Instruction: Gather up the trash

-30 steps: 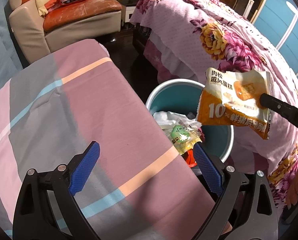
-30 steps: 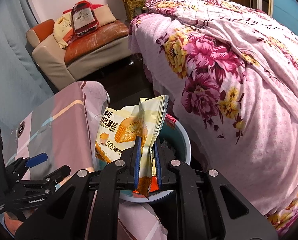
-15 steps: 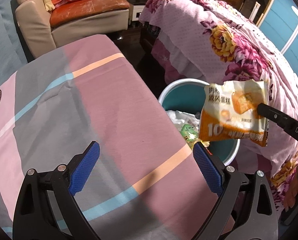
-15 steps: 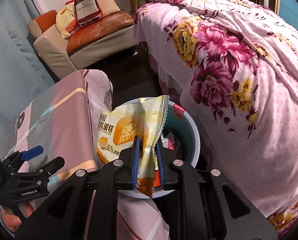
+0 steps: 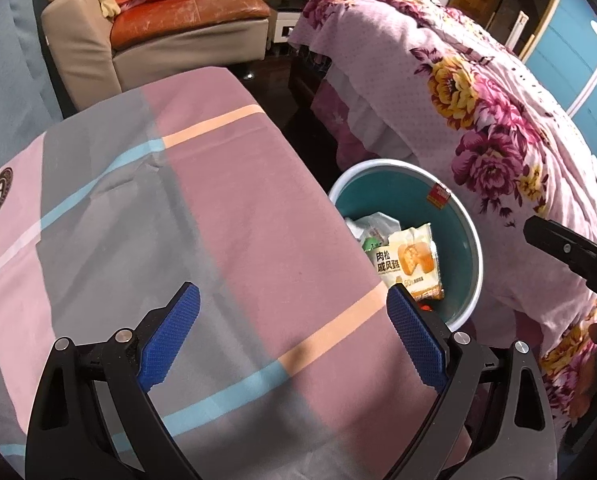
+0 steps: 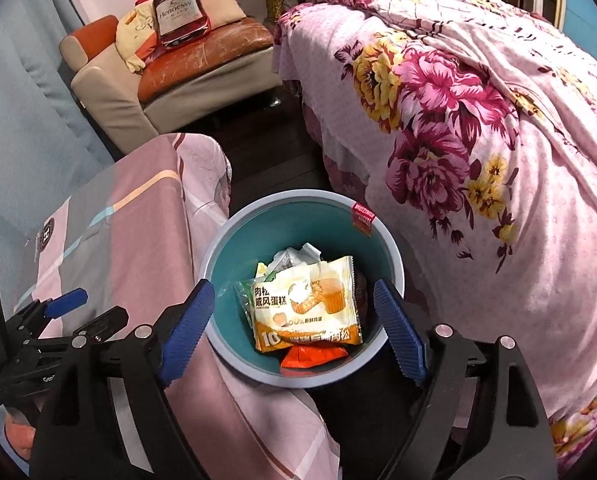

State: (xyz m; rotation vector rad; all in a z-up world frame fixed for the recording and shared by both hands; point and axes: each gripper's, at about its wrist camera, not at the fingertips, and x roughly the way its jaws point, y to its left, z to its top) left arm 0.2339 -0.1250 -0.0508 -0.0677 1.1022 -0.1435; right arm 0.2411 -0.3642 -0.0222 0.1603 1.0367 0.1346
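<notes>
The cake wrapper (image 6: 306, 304), pinched in the right tongs (image 6: 294, 332) a second before, now lay in the teal bin (image 6: 298, 376) atop other trash; those tongs were opening above it, nothing between them; the left tongs (image 5: 294, 340) stood wide over the bare cloth-covered bench (image 5: 178, 208); beneath the wrapper an orange packet (image 6: 310, 356) showed, perhaps another snack bag, mostly hidden.
</notes>
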